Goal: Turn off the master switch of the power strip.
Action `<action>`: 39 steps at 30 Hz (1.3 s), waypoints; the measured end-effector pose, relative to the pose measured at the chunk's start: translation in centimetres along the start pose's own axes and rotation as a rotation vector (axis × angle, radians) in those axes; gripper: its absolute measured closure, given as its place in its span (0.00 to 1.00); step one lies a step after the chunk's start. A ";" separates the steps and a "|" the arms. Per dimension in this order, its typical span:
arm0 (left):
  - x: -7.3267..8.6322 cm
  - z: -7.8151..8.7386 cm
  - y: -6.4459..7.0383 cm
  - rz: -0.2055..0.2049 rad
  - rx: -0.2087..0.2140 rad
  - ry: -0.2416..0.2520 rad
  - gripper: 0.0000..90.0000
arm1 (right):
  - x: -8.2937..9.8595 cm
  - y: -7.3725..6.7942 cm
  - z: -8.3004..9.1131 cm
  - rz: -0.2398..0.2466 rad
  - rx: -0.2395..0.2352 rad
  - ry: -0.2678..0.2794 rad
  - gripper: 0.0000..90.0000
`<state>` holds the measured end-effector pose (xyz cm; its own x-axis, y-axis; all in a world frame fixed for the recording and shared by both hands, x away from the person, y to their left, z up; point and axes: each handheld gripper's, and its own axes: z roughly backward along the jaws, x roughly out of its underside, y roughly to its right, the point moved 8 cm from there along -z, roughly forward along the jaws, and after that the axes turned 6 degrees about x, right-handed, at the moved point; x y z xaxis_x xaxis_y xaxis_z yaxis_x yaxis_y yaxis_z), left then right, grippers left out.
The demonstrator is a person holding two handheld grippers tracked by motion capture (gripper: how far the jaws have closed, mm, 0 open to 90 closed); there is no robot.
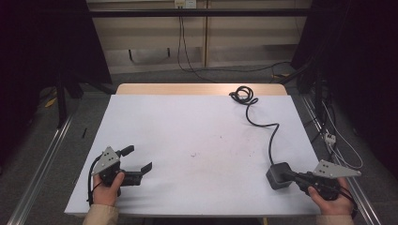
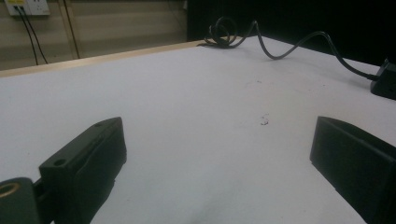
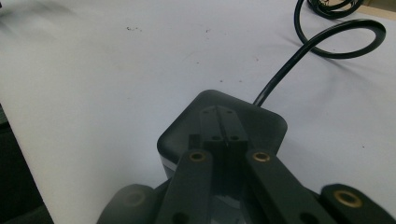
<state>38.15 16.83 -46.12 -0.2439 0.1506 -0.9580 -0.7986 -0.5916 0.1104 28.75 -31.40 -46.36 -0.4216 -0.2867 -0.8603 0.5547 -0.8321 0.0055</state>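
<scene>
Over at the near right corner of the white rectangular worktop (image 1: 187, 140) sits the dark grey rounded-cube power adapter (image 1: 278, 175), and the right gripper (image 1: 292, 176) is right on it — jaws brought together, their tips lying flat across the adapter's top face. In the right gripper view the two black jaws meet with barely a seam between them over the adapter's (image 3: 222, 126) smooth top; they rest on it rather than clamp round it, so nothing is actually pinched. The person's right hand (image 1: 328, 197) wraps the gripper's handle just off the near edge.

From the adapter's far side a thin black cable (image 1: 263, 124) snakes away toward the far edge, curling into a small coil near the far right corner.

Across at the near left corner, the left gripper (image 1: 138, 159) hovers low with its jaws spread wide — bare white surface between them and nothing held, well apart from the adapter. The left hand (image 1: 109, 190) grips it from the near edge.
</scene>
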 end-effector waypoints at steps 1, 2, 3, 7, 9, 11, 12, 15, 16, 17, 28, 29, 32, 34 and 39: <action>0.0 0.0 0.0 0.002 -0.001 0.002 0.04 | 0.0 0.0 0.0 0.001 -0.002 0.002 1.00; 0.0 0.0 0.0 0.002 -0.001 0.001 0.04 | 0.0 0.0 0.0 0.001 -0.006 0.003 1.00; 0.0 0.0 0.0 0.002 -0.001 -0.001 0.04 | 0.0 0.0 0.0 0.002 -0.006 0.005 1.00; 0.0 0.0 -0.1 0.003 -0.003 0.002 0.04 | 0.0 0.1 0.0 -0.011 -0.013 0.012 1.00; 0.0 0.1 -0.1 0.002 -0.004 0.001 0.04 | 0.0 0.2 0.0 -0.014 -0.013 0.013 1.00; 0.0 0.1 -0.1 0.000 -0.003 0.000 0.04 | 0.0 0.2 0.0 -0.017 -0.015 0.016 1.00; 0.0 0.0 -0.1 0.000 -0.002 0.003 0.04 | 0.0 0.2 0.0 -0.017 -0.014 0.016 1.00; 0.0 0.0 -0.1 0.000 -0.001 0.001 0.04 | 0.0 0.2 0.0 -0.023 -0.017 0.021 1.00; 0.0 0.0 -0.1 -0.001 -0.001 -0.003 0.04 | 0.0 0.2 0.0 -0.029 -0.017 0.023 1.00; 0.0 0.0 -0.1 -0.002 0.000 -0.004 0.04 | 0.0 0.2 0.0 -0.027 -0.017 0.022 1.00; 0.0 0.0 -0.1 -0.006 0.000 -0.005 0.04 | 0.0 0.2 0.0 -0.038 -0.016 0.027 1.00; 0.0 0.1 -0.1 -0.006 -0.001 -0.004 0.04 | 0.0 0.2 0.0 -0.039 -0.016 0.028 1.00; -0.1 0.1 -0.2 -0.008 -0.003 -0.002 0.04 | 0.0 0.2 0.0 -0.039 -0.018 0.029 1.00; -0.1 0.1 -0.2 -0.006 -0.004 -0.001 0.04 | 0.0 0.2 0.0 -0.041 -0.016 0.027 1.00; -0.1 0.1 -0.2 -0.010 -0.004 -0.003 0.04 | 0.0 0.2 0.0 -0.049 -0.020 0.033 1.00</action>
<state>38.26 16.99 -46.02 -0.2378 0.1586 -0.9583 -0.7987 -0.5934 0.1000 28.89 -31.59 -46.33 -0.4250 -0.2303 -0.8754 0.5487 -0.8347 -0.0467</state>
